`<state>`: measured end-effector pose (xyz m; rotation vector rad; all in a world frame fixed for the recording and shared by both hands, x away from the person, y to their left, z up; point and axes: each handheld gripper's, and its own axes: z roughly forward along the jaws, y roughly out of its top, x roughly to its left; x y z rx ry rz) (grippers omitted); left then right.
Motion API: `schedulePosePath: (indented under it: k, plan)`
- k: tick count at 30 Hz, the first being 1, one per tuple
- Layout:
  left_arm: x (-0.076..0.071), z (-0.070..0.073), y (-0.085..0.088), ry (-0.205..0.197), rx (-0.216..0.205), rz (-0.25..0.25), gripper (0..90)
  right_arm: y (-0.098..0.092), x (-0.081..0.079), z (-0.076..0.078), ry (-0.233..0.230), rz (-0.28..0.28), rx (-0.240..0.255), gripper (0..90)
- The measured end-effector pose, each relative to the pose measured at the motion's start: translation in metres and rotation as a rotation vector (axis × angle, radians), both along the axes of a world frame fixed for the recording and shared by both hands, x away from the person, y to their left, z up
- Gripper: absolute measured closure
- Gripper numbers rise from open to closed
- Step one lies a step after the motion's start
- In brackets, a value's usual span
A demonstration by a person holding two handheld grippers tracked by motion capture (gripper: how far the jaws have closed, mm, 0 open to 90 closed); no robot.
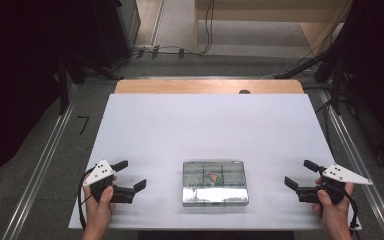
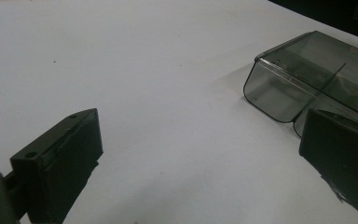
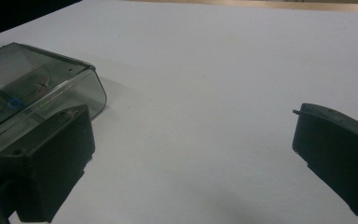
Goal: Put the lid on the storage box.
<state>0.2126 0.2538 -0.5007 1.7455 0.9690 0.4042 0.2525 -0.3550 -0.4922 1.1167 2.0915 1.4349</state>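
Hands come in from the near edge of the white table, each wrapped around the grip of a black two-jaw tool: the left tool lies low near the front-left corner with its jaws spread wide and holding nothing, aimed right toward the middle, while the right tool mirrors it at the front-right, jaws equally wide apart and empty, aimed left. Between them, well apart from both, the clear smoky plastic box with inner dividers rests flat on the table near its front edge, a small orange piece lying in an upper compartment.
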Motion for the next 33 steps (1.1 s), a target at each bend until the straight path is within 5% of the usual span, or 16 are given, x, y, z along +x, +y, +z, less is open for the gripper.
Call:
schedulePosePath:
  k: [33]
  plan:
    - [-0.0007,-0.0094,0.0051,-0.034,-0.074,0.011,0.0,-0.0047,0.0037,-0.0064,0.001,-0.01,0.004,0.0]
